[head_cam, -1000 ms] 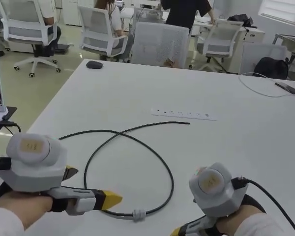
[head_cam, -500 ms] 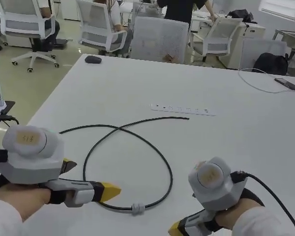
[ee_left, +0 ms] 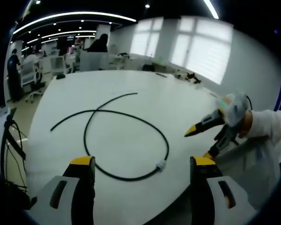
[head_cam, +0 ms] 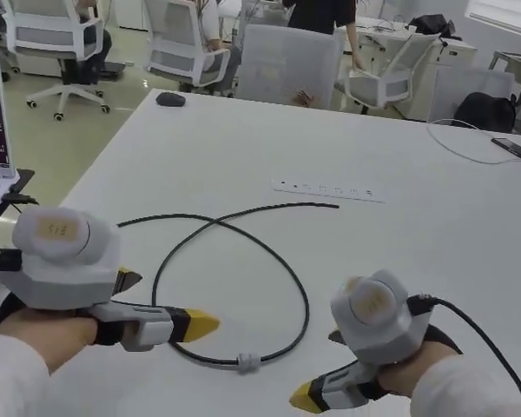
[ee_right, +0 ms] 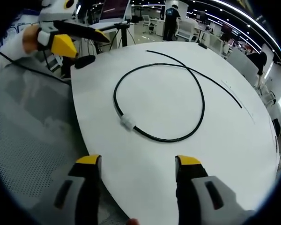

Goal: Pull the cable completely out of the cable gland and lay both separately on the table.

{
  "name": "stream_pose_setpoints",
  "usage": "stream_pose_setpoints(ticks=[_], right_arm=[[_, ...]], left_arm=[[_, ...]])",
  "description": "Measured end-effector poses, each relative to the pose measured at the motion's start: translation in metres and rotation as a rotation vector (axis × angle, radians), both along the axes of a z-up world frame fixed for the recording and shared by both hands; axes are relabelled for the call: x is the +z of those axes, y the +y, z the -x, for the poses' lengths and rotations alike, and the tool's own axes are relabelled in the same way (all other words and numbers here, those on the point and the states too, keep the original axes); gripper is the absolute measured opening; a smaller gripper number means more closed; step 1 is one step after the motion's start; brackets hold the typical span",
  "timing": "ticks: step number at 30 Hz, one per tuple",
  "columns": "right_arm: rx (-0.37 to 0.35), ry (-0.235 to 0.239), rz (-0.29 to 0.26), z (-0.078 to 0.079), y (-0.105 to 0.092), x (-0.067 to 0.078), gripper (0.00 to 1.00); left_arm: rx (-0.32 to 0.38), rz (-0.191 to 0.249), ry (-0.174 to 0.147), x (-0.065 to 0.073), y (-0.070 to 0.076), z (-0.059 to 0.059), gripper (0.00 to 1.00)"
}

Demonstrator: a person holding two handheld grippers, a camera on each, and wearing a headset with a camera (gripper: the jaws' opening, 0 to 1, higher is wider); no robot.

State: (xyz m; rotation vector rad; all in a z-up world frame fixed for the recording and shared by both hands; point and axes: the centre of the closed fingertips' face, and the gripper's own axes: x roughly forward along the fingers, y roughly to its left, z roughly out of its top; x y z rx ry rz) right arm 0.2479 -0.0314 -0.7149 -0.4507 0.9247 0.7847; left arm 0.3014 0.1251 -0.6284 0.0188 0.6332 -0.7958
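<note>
On the white table (head_cam: 417,252) in the head view, a black cable (head_cam: 300,291) lies in one big loop that crosses over itself on the far side. Its two free ends point away, one to the left and one toward a white power strip (head_cam: 328,189). A white cable gland (head_cam: 248,361) sits on the cable at the near part of the loop, so the cable passes through it. The left gripper (head_cam: 200,325) is held low at the left, with its yellow tips near the loop and left of the gland, not touching it. The right gripper (head_cam: 304,397) is at the lower right, with its yellow tip pointing toward the gland but apart from it. A dark computer mouse (head_cam: 169,99) lies at the far left corner of the table.

From the left gripper view, the two jaws stand wide apart with nothing between them. The gland lies on the table ahead, nearer to the right jaw. The right gripper comes in from the right.

From the right gripper view, the jaws are also spread and hold nothing. The gland and loop lie ahead, and the left gripper is at the upper left.
</note>
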Motion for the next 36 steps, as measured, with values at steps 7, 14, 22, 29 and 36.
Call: stream_pose_setpoints(ticks=[7, 14, 22, 29, 36], right_arm=[[0.096, -0.042, 0.02, -0.016, 0.016, 0.005, 0.63], [0.169, -0.068, 0.014, -0.034, 0.032, 0.0, 0.54], [0.275, -0.089, -0.018, -0.04, 0.049, -0.008, 0.48], [0.385, -0.068, 0.009, -0.035, 0.055, -0.032, 0.4], [0.413, -0.079, -0.009, -0.035, 0.063, -0.037, 0.31]], left_arm=[[0.0, -0.003, 0.0, 0.0, 0.001, 0.0, 0.82], [0.003, 0.0, 0.003, -0.001, 0.002, 0.0, 0.82], [-0.016, -0.005, 0.009, -0.002, 0.001, 0.002, 0.79], [-0.021, -0.002, 0.015, -0.003, 0.0, 0.003, 0.78], [-0.037, -0.008, 0.02, -0.005, -0.003, 0.005, 0.76]])
